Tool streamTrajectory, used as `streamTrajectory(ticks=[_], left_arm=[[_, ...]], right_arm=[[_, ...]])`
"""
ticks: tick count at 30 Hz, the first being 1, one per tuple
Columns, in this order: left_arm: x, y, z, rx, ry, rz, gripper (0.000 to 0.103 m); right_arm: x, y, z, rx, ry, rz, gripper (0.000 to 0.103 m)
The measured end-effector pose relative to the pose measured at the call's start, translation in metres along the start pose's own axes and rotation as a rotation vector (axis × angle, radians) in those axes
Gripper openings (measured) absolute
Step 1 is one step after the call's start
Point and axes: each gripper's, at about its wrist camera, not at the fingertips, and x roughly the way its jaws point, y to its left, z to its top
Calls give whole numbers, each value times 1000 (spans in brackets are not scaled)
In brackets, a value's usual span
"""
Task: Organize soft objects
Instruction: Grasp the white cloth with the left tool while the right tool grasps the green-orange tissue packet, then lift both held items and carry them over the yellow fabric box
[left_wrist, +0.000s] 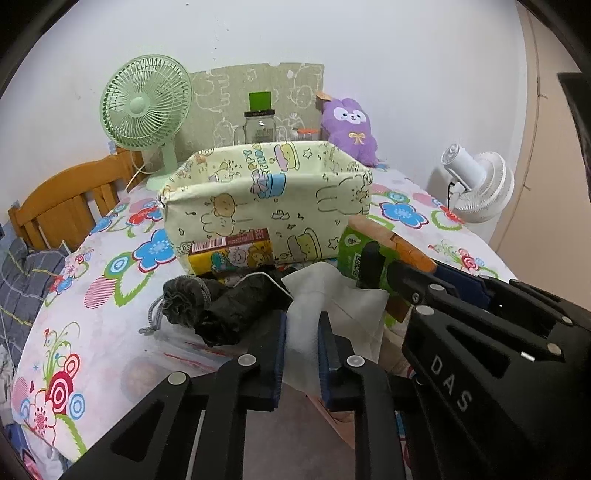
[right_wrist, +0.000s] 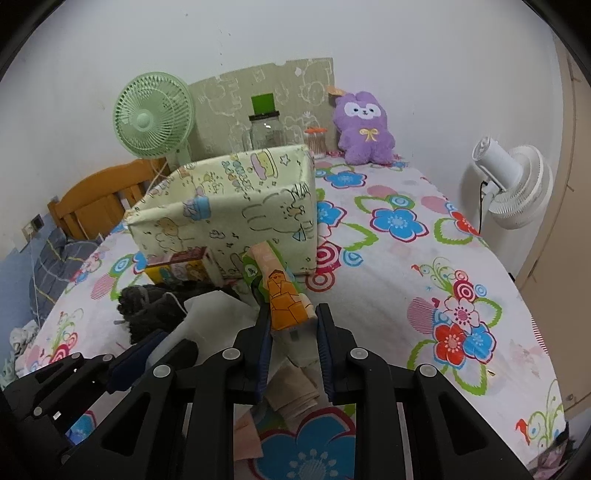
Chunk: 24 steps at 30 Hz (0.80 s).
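The worktop under a white cloth printed with bright flowers (right_wrist: 399, 295) fills both views, its near edge cut off by the tool bodies. On it stands the pale yellow fabric storage box with cartoon animal prints (left_wrist: 266, 206); its inside cannot be seen from either camera. Behind the box a clear glass jar with a dark lid (left_wrist: 259, 127) is half hidden by the box rim, between a mint-green desk fan (left_wrist: 146, 107) and a purple plush bunny (right_wrist: 364, 129).

In front of the box lies a heap of soft things. A white tissue sheet (left_wrist: 332, 310) runs between the blue pads of the left tool (left_wrist: 303, 332), which is pinched closed on it; the sheet's lower end disappears behind the fingers. Left of it sit a crumpled black cloth (left_wrist: 229, 314) and a grey knitted drawstring pouch (left_wrist: 184, 299), partly overlapping.

The right tool (right_wrist: 293, 325) is clamped on an orange-and-green packet with a printed figure (right_wrist: 284, 302), whose lower part is hidden by the pads.
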Motion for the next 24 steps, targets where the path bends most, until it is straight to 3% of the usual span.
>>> streamTrajectory(ticks=[24], left_arm=[[-65,6,39,13,-133,3,13]], right_arm=[[-68,20,39,0,-130,-23,26]])
